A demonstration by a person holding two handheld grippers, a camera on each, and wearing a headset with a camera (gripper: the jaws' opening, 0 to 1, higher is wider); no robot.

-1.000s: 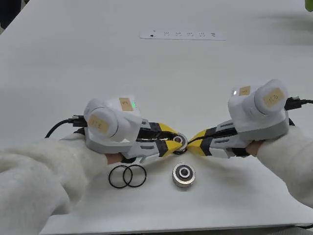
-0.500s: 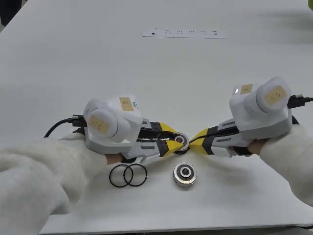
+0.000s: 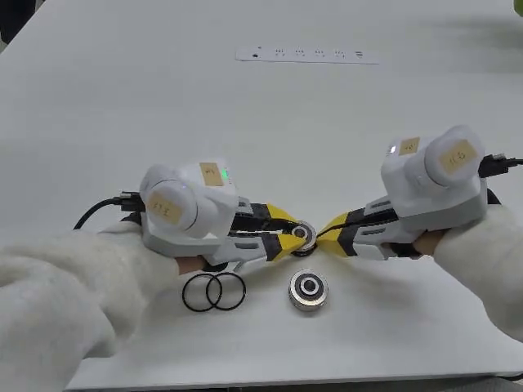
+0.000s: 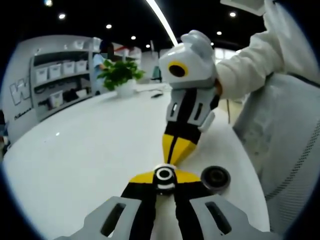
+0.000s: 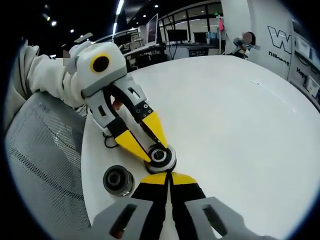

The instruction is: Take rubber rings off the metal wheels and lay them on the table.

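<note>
Two rubber rings (image 3: 213,291) already lie flat on the table (image 3: 147,106), overlapping each other, on your side of the left gripper (image 3: 288,235) and back from its tips. I read that part of the job as done.

Your left gripper has its jaws closed on a metal wheel (image 3: 301,233), one yellow tip on each side of it. The wheel sits right at the ends of the jaws, not deep between them, and is held just clear of the table. In the left gripper view its round face looks back at you, with a dark band around a bright centre. That band may be the ring that has to come off, but I cannot say so for certain.

Your right gripper (image 3: 327,228) points at the wheel from the other side. Its jaws are drawn together with barely a line between the tips, and those tips meet the wheel's rim. Whether they have pinched rubber there or only press on the edge, I cannot tell.

A second wheel (image 3: 308,291) lies flat on the table, on your side of both sets of tips and about midway between them, apart from the rings. I cannot tell whether it carries a ring.

So, by my reckoning, two rings are laid down, the held wheel is the one in hand, and the second wheel may be left to check
</note>
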